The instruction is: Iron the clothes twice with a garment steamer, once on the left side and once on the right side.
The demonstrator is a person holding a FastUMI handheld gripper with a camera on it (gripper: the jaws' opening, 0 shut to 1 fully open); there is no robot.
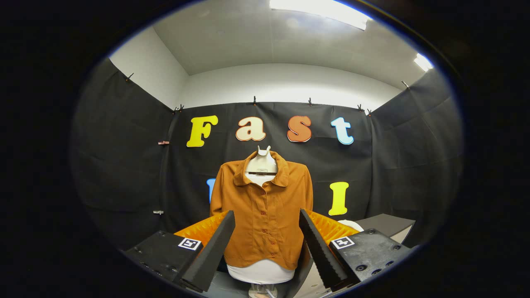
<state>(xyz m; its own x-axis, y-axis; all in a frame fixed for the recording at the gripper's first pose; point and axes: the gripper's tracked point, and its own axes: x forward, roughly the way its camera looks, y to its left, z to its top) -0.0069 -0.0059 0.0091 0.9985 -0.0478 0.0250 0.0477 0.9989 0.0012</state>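
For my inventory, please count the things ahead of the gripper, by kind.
Shirt, brown, buttoned: 1
Mannequin torso, white, wearing the shirt: 1
Gripper, fingers open, holding nothing: 1
Total: 3

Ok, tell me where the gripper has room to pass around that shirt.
The open gripper has nothing between its fingers; the brown shirt on the white mannequin hangs beyond them. Bare black wall cloth borders the shirt on either side. It is tighter low on the right, by the grey surface.
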